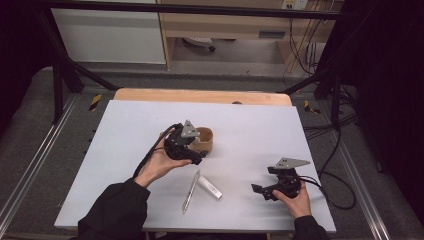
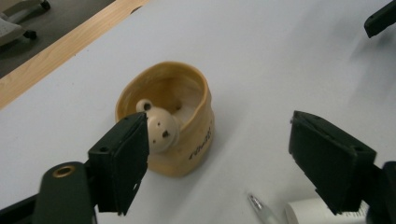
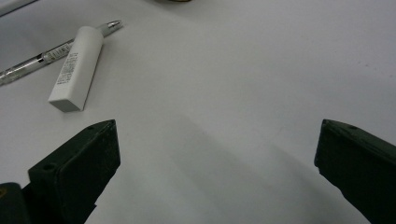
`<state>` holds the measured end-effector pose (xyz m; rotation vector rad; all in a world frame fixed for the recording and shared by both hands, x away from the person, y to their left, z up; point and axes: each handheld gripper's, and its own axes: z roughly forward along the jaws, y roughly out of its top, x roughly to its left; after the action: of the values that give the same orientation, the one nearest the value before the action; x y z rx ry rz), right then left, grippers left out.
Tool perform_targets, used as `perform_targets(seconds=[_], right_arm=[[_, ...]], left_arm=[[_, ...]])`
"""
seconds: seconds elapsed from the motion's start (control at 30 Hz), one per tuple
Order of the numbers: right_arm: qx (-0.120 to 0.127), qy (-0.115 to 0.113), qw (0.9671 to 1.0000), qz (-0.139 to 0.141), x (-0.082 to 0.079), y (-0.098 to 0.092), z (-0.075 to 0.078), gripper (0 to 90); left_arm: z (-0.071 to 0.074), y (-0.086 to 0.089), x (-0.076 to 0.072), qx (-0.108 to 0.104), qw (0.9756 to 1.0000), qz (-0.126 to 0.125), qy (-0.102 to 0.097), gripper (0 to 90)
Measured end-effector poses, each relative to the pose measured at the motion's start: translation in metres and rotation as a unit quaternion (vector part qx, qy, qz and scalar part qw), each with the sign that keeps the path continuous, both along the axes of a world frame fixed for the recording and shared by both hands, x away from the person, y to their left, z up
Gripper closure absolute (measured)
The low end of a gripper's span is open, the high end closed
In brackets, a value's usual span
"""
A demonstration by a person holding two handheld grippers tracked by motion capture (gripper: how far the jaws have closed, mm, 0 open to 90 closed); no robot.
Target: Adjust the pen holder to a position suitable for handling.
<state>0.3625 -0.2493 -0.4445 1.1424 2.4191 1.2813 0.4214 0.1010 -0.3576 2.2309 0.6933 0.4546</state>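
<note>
Left claw (image 2: 215, 163) gapes empty beside the bear cup (image 2: 166, 123); pen (image 1: 190, 191) and white tube (image 1: 210, 187) lie near.

The person wears black long sleeves (image 1: 117, 207). Each hand carries a black tool, the left tool (image 1: 192, 152) and the right tool (image 1: 261, 191), topped by a grey three-cornered plate, with black cables trailing. The jaws are thick black blocks with small screw holes.
</note>
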Motion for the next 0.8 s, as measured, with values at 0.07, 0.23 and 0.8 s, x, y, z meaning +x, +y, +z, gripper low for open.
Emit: perform_targets(seconds=[0.07, 0.23, 0.8], right_arm=[[-0.001, 0.0, 1.0, 0.0, 0.0, 0.0, 0.0, 0.8], [-0.003, 0.001, 1.0, -0.001, 0.001, 0.0, 0.0, 0.8], [-0.004, 0.002, 1.0, -0.002, 0.001, 0.001, 0.0, 0.7]], left_arm=[[-0.002, 0.006, -0.004, -0.008, 0.9999, 0.002, 0.006, 16.0], [-0.008, 0.018, -0.016, -0.023, 0.9996, 0.014, 0.01, 11.5], [-0.036, 0.032, -0.058, -0.047, 0.9977, 0.016, 0.046, 8.4]])
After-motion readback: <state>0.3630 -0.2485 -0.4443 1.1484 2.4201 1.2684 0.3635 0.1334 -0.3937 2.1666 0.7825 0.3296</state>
